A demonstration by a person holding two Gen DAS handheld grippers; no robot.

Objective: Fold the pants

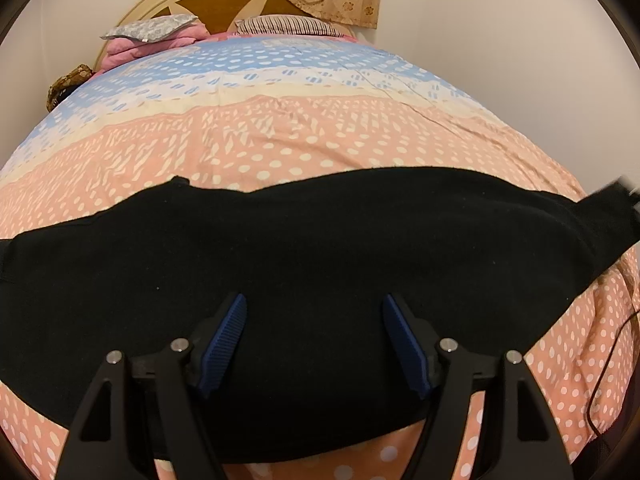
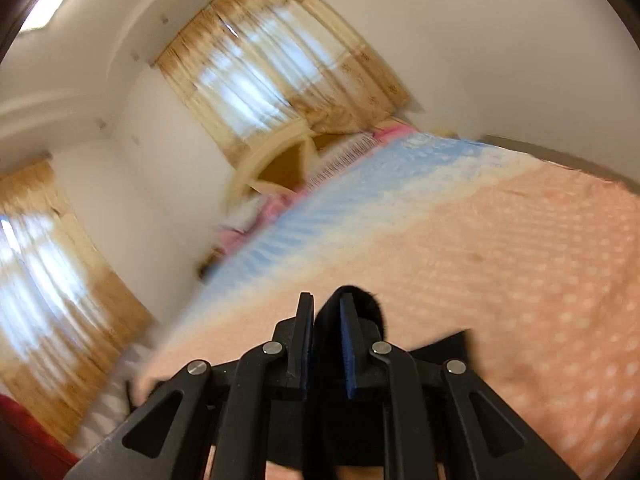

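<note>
Pants spread across the near part of the bed, one tool over them and one at their end.

The pants (image 1: 304, 248) lie crosswise on the bed (image 1: 320, 136), the headboard (image 1: 208, 4) and pillows (image 1: 152, 30) far behind them. The left tool (image 1: 313, 340) hangs above the pants' near middle, fingers set wide, cloth below. At the far right the pants' end lifts off the bed; there the right tool (image 2: 326, 344) pinches a fold between its fingers.
</note>
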